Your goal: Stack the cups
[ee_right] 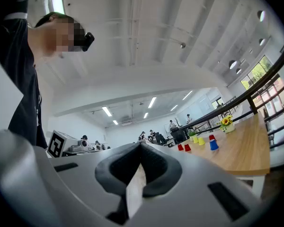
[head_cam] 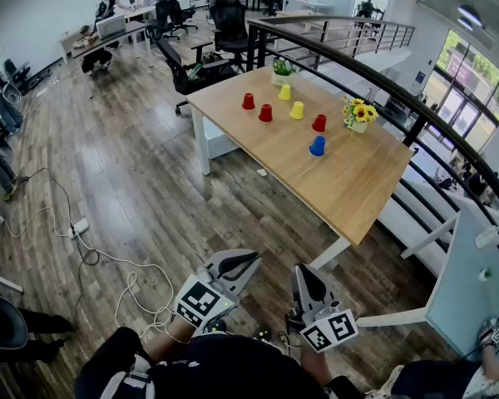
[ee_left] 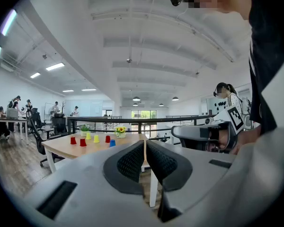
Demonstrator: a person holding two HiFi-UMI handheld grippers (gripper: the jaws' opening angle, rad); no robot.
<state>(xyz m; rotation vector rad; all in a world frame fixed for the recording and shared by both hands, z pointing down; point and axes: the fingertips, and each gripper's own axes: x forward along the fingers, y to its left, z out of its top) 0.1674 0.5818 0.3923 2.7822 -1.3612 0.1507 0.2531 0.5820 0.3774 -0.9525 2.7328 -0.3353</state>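
Walk up to the table (head_cam: 349,181), since the left claw (head_cam: 248,262) and right claw (head_cam: 303,274) are both pressed together, empty and well apart from the cups (head_cam: 296,110) scattered across its far half, and spread one claw before reaching the blue cup (head_cam: 317,145).

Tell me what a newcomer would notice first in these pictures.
On the wooden table stand three red cups, two yellow cups and one blue cup, all apart, near a sunflower pot. At the head view's bottom, the left gripper and right gripper are shut and empty, short of the table.
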